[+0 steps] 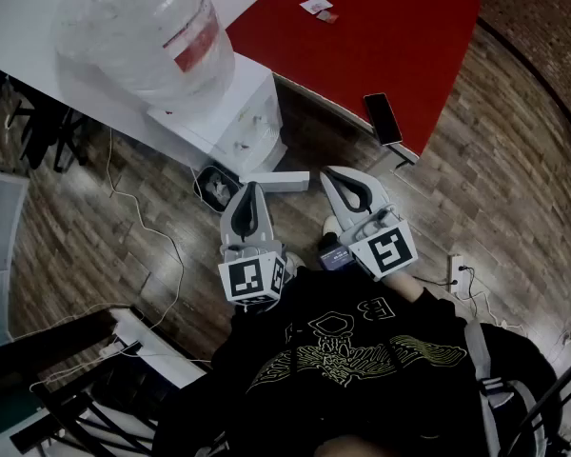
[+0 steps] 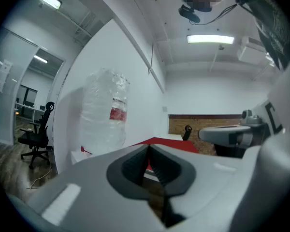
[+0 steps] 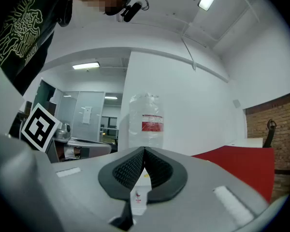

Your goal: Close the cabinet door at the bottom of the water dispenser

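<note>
Cabinet door (image 1: 285, 181) btwn L tongs (image 1: 251, 188), R tongs (image 1: 330, 174).

Landmark: water dispenser (image 1: 243, 127), on the floor straight ahead of me.
Bottle (image 1: 143, 36): on top of the water dispenser.
Cabinet door (image 1: 287, 181): at the water dispenser's foot, on my side.
My left gripper (image 1: 250, 190): before the water dispenser, near the door's left end.
My right gripper (image 1: 333, 173): before the water dispenser, just right of the door.
Small container (image 1: 216, 184): on the floor at the water dispenser's foot, left of my left gripper.
Table (image 1: 400, 46): just beside the water dispenser, on its right.
Phone (image 1: 383, 118): on the table's near edge, right of the water dispenser.
Cable (image 1: 138, 212): on the floor, left of the water dispenser.
Office chair (image 2: 36, 139): left of the water dispenser, well apart.
</note>
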Demonstrator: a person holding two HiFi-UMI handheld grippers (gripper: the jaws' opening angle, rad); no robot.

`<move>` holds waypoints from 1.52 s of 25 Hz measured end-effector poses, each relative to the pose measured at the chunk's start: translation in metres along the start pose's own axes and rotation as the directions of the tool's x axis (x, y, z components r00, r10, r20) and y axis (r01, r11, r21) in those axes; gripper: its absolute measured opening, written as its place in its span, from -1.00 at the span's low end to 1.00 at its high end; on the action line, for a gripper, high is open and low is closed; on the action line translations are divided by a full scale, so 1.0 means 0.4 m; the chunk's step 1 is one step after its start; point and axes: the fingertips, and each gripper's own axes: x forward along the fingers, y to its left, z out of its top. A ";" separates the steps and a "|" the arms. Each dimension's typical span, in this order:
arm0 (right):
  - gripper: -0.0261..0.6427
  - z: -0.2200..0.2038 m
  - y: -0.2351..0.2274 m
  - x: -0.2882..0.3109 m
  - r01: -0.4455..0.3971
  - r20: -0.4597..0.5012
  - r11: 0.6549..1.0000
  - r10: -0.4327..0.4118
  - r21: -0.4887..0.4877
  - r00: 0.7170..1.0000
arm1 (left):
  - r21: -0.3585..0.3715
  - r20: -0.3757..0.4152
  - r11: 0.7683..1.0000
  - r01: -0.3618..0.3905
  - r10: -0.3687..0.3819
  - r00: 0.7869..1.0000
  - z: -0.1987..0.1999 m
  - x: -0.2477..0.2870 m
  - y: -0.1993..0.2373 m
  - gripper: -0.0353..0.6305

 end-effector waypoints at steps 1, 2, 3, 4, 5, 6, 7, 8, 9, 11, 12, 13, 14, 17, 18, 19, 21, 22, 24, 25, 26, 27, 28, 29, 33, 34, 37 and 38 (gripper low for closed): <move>-0.92 -0.002 -0.022 0.016 0.008 -0.011 1.000 -0.008 0.026 1.000 | -0.001 0.000 1.000 -0.002 0.002 1.000 0.003 0.022 0.001 -0.87; -0.92 -0.004 -0.043 0.032 0.013 -0.019 0.999 -0.012 0.047 1.000 | 0.000 0.001 1.000 -0.004 0.004 1.000 0.006 0.044 0.001 -0.87; -0.92 -0.005 -0.062 0.047 0.014 -0.024 0.998 -0.012 0.060 1.000 | 0.004 0.005 1.000 -0.005 0.005 1.000 0.011 0.063 0.000 -0.87; -0.92 -0.007 -0.078 0.062 0.010 -0.030 0.998 -0.008 0.063 1.000 | 0.011 0.011 1.000 -0.007 0.007 1.000 0.016 0.079 -0.002 -0.87; -0.92 -0.010 -0.092 0.078 0.001 -0.036 0.999 0.001 0.054 0.999 | 0.020 0.016 1.000 -0.013 0.013 1.000 0.020 0.096 -0.002 -0.87; -0.92 -0.012 -0.106 0.094 -0.013 -0.034 0.999 0.014 0.035 0.999 | 0.029 0.017 0.999 -0.024 0.024 1.000 0.023 0.114 0.000 -0.87; -0.93 -0.012 -0.121 0.111 -0.028 -0.024 1.000 0.028 0.013 0.999 | 0.035 0.017 0.999 -0.037 0.036 0.999 0.026 0.133 0.001 -0.87; -0.92 -0.012 -0.139 0.125 -0.037 -0.016 0.999 0.037 -0.002 0.999 | 0.040 0.017 0.998 -0.048 0.047 0.999 0.030 0.151 0.001 -0.87; -0.92 -0.015 -0.157 0.138 -0.040 -0.016 0.999 0.040 -0.005 0.999 | 0.044 0.018 0.997 -0.057 0.056 0.998 0.033 0.166 -0.001 -0.87; -0.92 -0.027 -0.192 0.162 -0.038 -0.033 0.999 0.039 0.014 0.999 | 0.053 0.027 0.996 -0.074 0.073 0.997 0.040 0.194 -0.001 -0.87; -0.92 -0.032 -0.208 0.175 -0.035 -0.046 0.999 0.036 0.032 0.998 | 0.055 0.031 0.995 -0.084 0.082 0.996 0.042 0.208 0.003 -0.87; -0.93 -0.035 -0.220 0.187 -0.031 -0.056 0.998 0.033 0.051 0.998 | 0.051 0.030 0.994 -0.093 0.092 0.995 0.043 0.221 0.008 -0.87; -0.93 -0.035 -0.229 0.196 -0.029 -0.059 0.997 0.033 0.066 0.998 | 0.043 0.024 0.994 -0.101 0.100 0.995 0.041 0.231 0.014 -0.87; -0.93 -0.035 -0.251 0.223 -0.031 -0.043 0.997 0.034 0.076 0.998 | 0.038 0.001 0.994 -0.100 0.100 0.995 0.034 0.269 0.026 -0.87; -0.92 -0.036 -0.262 0.235 -0.030 -0.032 0.998 0.032 0.062 0.999 | 0.047 -0.002 0.995 -0.090 0.091 0.996 0.034 0.288 0.028 -0.87; -0.92 -0.037 -0.273 0.250 -0.029 -0.017 0.999 0.029 0.041 0.999 | 0.057 -0.005 0.995 -0.082 0.082 0.997 0.033 0.308 0.033 -0.87; -0.92 -0.036 -0.292 0.278 -0.018 0.001 1.000 0.018 0.018 1.000 | 0.057 -0.013 0.995 -0.077 0.078 0.997 0.029 0.341 0.054 -0.87; -0.92 -0.036 -0.298 0.288 -0.010 0.003 1.000 0.010 0.021 1.000 | 0.049 -0.016 0.996 -0.077 0.078 0.997 0.027 0.353 0.067 -0.87; -0.92 -0.037 -0.311 0.308 0.009 -0.007 0.999 -0.009 0.038 1.000 | 0.041 -0.017 0.997 -0.060 0.061 0.998 0.023 0.381 0.084 -0.87; -0.93 -0.036 -0.317 0.321 0.014 -0.007 0.999 -0.014 0.039 1.000 | 0.047 -0.023 0.998 -0.043 0.044 0.999 0.016 0.397 0.089 -0.87; -0.92 -0.036 -0.320 0.336 0.015 0.005 0.999 -0.015 0.028 1.000 | 0.053 -0.035 0.998 -0.022 0.024 0.999 0.003 0.413 0.091 -0.87; -0.92 -0.039 -0.321 0.349 0.014 0.017 1.000 -0.014 0.010 1.000 | 0.054 -0.054 0.999 0.002 0.001 0.999 -0.017 0.426 0.093 -0.87; -0.92 -0.049 -0.321 0.362 0.014 0.019 1.000 -0.014 -0.008 1.000 | 0.048 -0.075 0.998 0.026 -0.022 0.997 -0.042 0.438 0.094 -0.87; -0.92 -0.068 -0.323 0.374 0.016 0.009 1.000 -0.016 -0.022 1.000 | 0.039 -0.095 0.998 0.049 -0.045 0.994 -0.071 0.451 0.097 -0.87; -0.92 -0.162 -0.338 0.427 0.024 -0.038 0.999 -0.025 -0.024 0.999 | -0.015 -0.175 0.993 0.120 -0.121 0.977 -0.197 0.518 0.109 -0.87; -0.93 -0.185 -0.337 0.433 0.024 -0.046 1.000 -0.025 -0.014 0.999 | -0.024 -0.198 0.990 0.138 -0.140 0.970 -0.228 0.529 0.106 -0.87; -0.92 -0.270 -0.317 0.428 0.004 -0.099 0.999 0.001 0.046 0.995 | -0.006 -0.284 0.982 0.189 -0.183 0.941 -0.330 0.538 0.084 -0.87; -0.92 -0.305 -0.312 0.426 -0.012 -0.121 0.998 0.019 0.059 0.993 | 0.018 -0.313 0.977 0.212 -0.196 0.929 -0.371 0.544 0.074 -0.87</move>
